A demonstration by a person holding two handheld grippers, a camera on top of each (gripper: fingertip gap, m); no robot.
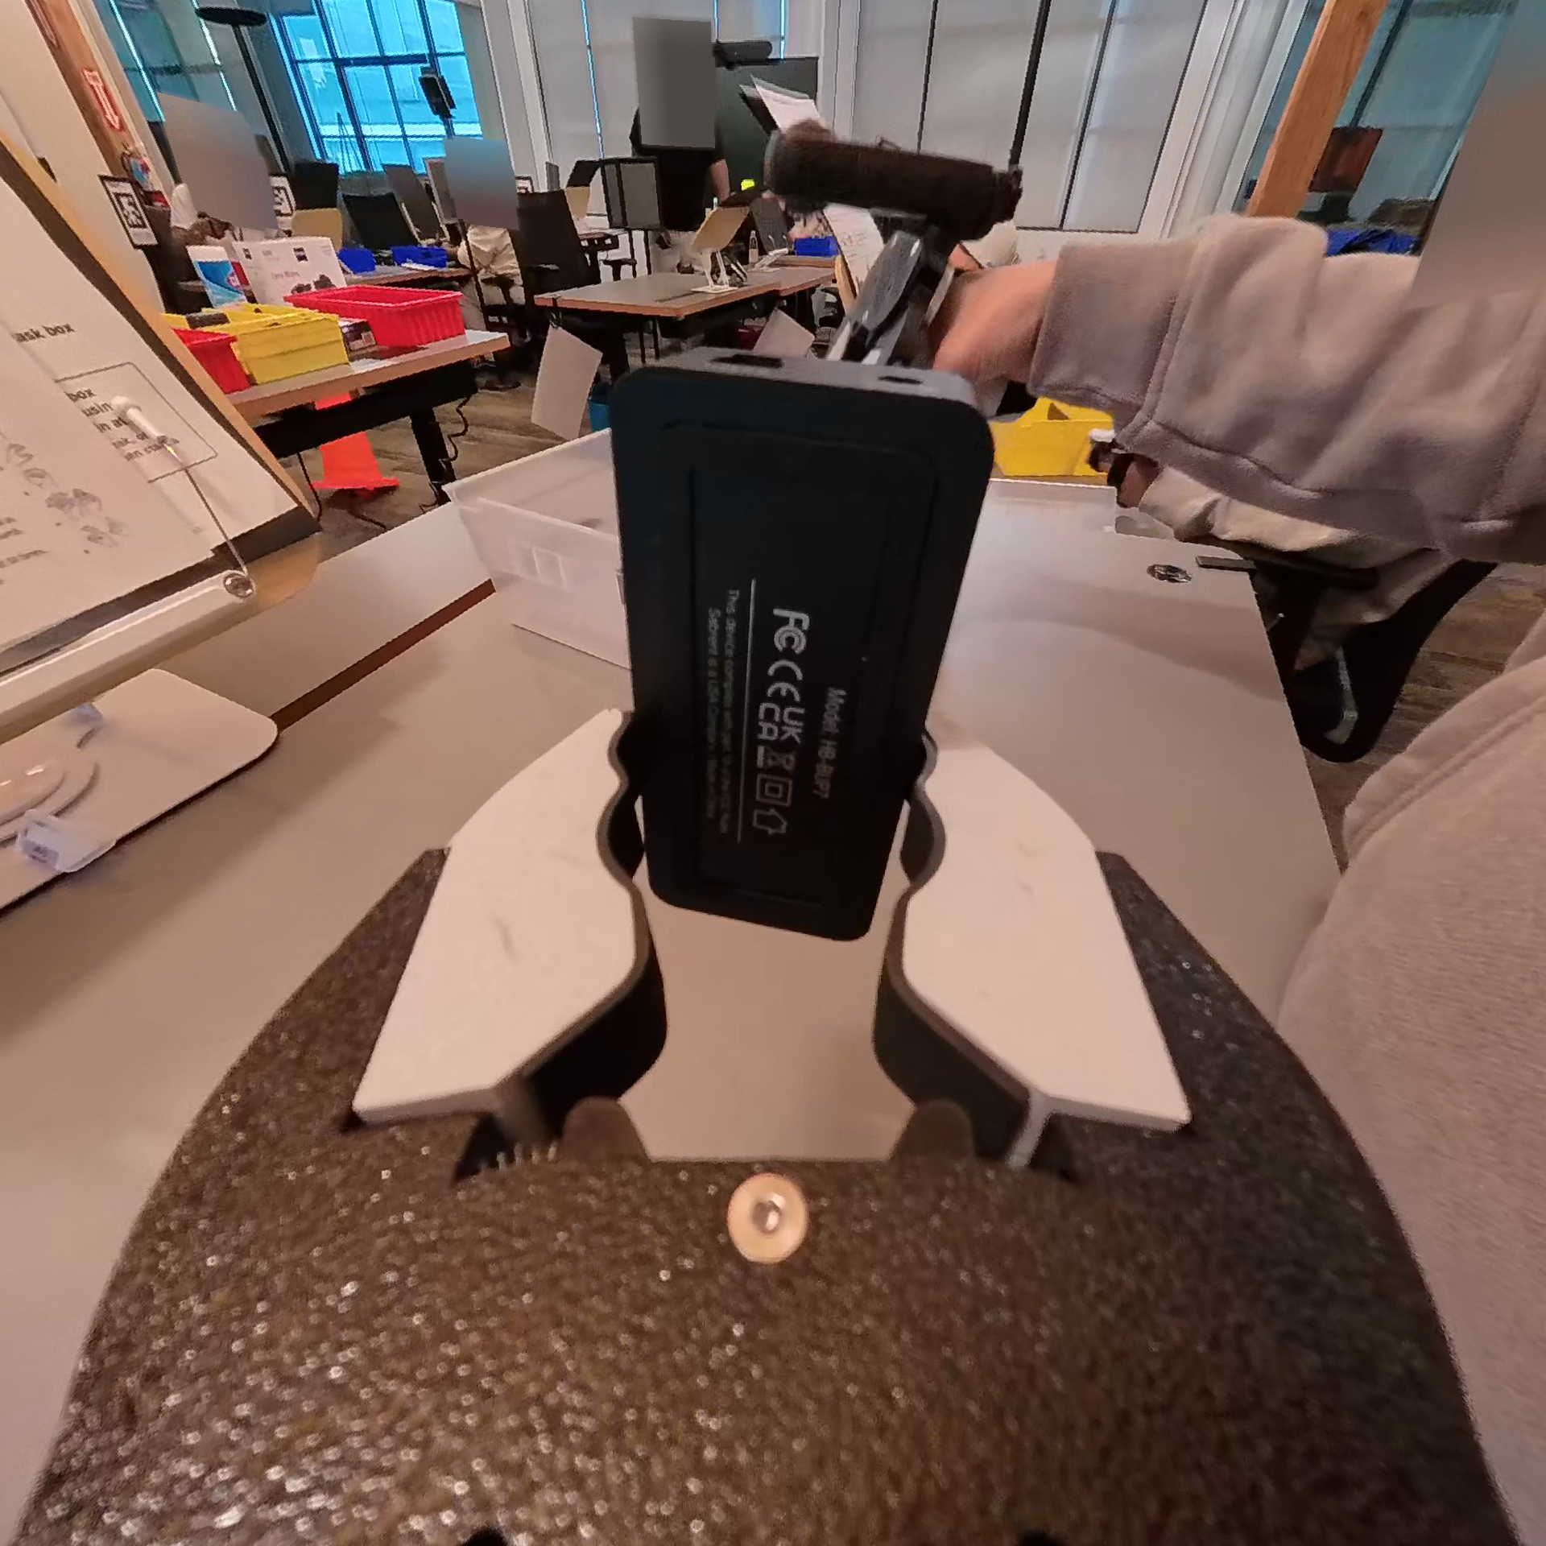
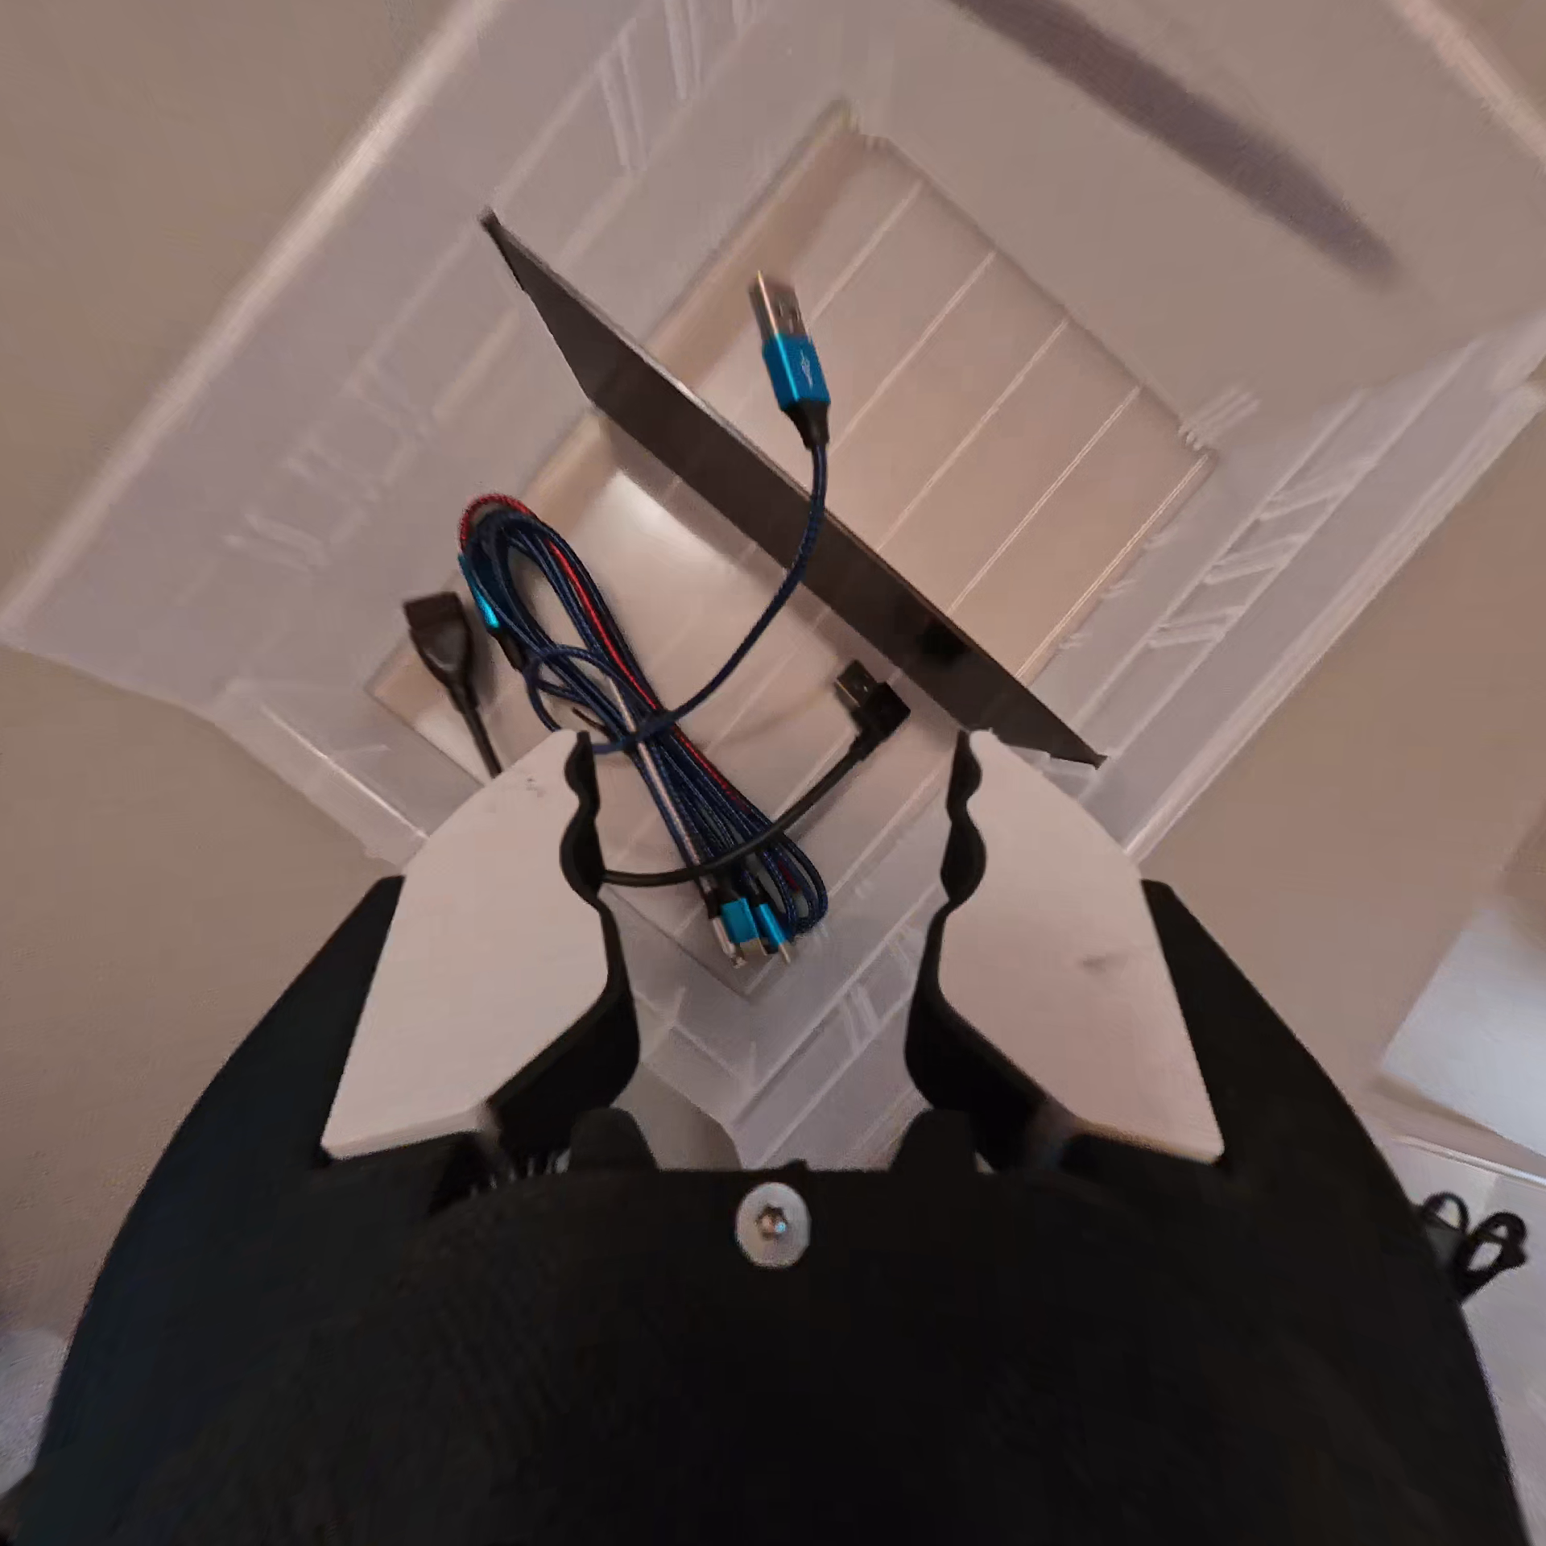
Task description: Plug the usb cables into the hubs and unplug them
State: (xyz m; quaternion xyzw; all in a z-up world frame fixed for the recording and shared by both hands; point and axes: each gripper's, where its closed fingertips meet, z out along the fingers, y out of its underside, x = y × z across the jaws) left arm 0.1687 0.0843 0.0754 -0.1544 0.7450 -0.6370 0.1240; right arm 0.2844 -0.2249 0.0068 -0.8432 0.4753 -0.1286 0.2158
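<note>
My left gripper [image 1: 774, 744] is shut on a black USB hub [image 1: 795, 602] and holds it upright above the table, ports at the top end. My right gripper [image 2: 771, 753] is open and empty, pointing down into a white bin [image 2: 1087, 468]. Just below its fingertips lies a bundle of blue and red braided cables [image 2: 669, 753]. One blue USB plug [image 2: 790, 351] lies out across a dark divider [image 2: 753, 468]. A short black cable with an angled plug [image 2: 870, 698] and another black connector [image 2: 439, 627] lie beside the bundle. The right gripper also shows in the left wrist view [image 1: 887, 284], behind the hub.
The white bin [image 1: 544, 544] stands on the beige table [image 1: 1087, 686] behind the hub. A paper stand [image 1: 125, 468] is at the left. A sleeved arm [image 1: 1255, 376] reaches in from the right, over a black chair [image 1: 1380, 644]. Coloured bins [image 1: 335, 326] and people are far behind.
</note>
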